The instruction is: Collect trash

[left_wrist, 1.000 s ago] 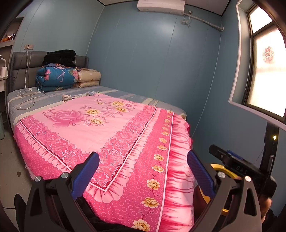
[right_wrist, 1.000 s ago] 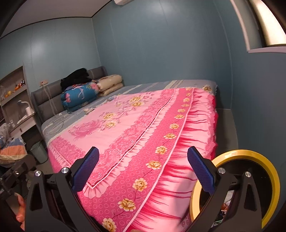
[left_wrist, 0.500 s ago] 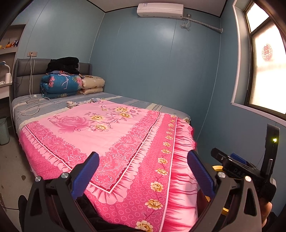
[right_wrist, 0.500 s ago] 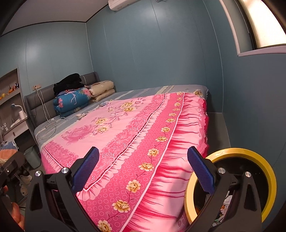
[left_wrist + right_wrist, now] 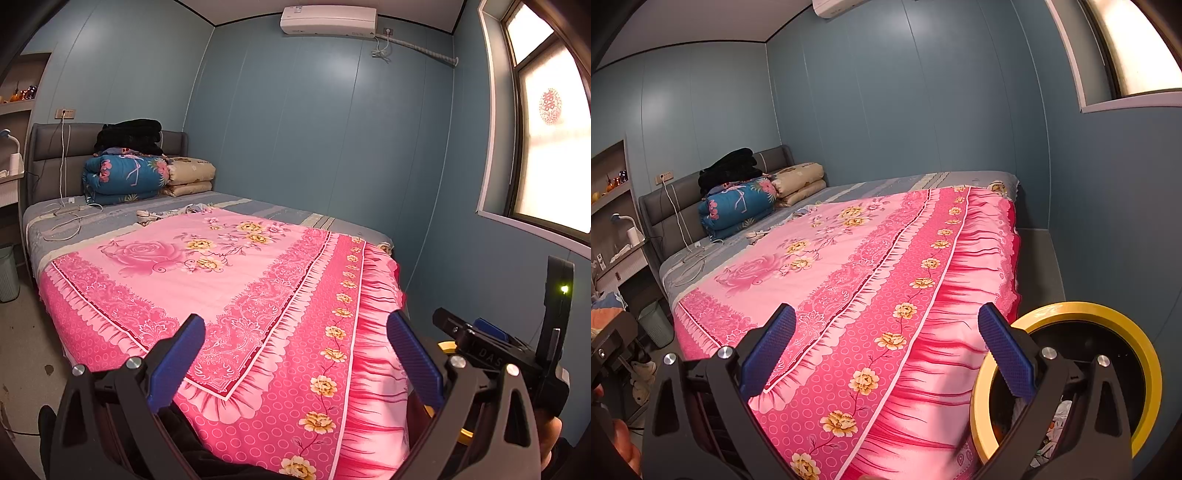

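Note:
A yellow-rimmed black trash bin (image 5: 1108, 314) stands on the floor by the near right corner of the bed, with crumpled white trash (image 5: 1060, 417) inside. My right gripper (image 5: 886, 354) is open and empty, just left of the bin's rim. My left gripper (image 5: 295, 354) is open and empty, held above the pink bedspread's near corner. The right gripper's black body (image 5: 491, 347) shows at the right of the left wrist view, with a bit of the bin's yellow rim (image 5: 445, 346) behind it. Small light scraps (image 5: 146, 216) lie far up the bed.
A bed with a pink floral bedspread (image 5: 236, 266) fills the middle. Folded quilts and dark clothes (image 5: 129, 166) sit at the headboard, with white cables (image 5: 62, 218) nearby. A pale bin (image 5: 7, 273) stands at the far left. Blue walls and a window (image 5: 546, 147) close the right side.
Both grippers have tilted up and drawn back a little, so more of the bed, wall and air conditioner shows. The jaws stayed open.

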Demonstrator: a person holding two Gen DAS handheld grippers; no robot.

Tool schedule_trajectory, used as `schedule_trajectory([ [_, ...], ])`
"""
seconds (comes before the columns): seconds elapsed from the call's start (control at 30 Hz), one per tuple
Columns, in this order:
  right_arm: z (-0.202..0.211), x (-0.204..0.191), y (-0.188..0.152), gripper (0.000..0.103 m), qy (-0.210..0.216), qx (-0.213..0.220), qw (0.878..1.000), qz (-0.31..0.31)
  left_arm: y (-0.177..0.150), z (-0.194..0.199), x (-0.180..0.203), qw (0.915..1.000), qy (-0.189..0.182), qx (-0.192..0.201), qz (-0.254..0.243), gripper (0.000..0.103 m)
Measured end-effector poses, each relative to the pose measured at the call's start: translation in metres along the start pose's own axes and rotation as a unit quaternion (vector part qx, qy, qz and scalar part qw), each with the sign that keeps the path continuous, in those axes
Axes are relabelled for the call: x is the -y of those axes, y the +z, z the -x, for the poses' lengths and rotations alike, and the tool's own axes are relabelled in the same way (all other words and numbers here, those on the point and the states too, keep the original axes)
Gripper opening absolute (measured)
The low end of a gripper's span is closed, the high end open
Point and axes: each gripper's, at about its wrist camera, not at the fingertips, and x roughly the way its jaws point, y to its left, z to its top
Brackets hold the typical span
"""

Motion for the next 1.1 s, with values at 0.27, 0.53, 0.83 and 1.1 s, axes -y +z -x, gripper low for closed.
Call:
schedule_trajectory([
  [0.27,-0.0014,-0.0005,-0.0014,0.095,-0.002,-0.005,1.000,-0.001,-0.0001,-0.0006,0.0005,1.0000,0.001,-0.001,0.001,0.095],
  [0.53,-0.0024,-0.0001,-0.0021,0.095,-0.004,-0.006,1.000,-0.002,-0.0008,-0.0017,0.0012,1.0000,0.000,-0.003,0.000,0.095],
  [0.83,-0.0032,0.0022,-0.0027,0.095,-0.007,-0.008,1.000,-0.005,-0.0007,-0.0026,0.0018,1.0000,0.000,-0.004,-0.001,0.095],
  [1.1,-0.0043,0.0029,-0.0029,0.095,-0.009,-0.012,1.000,-0.009,-0.0002,-0.0030,0.0020,1.0000,0.000,-0.006,-0.001,0.095],
])
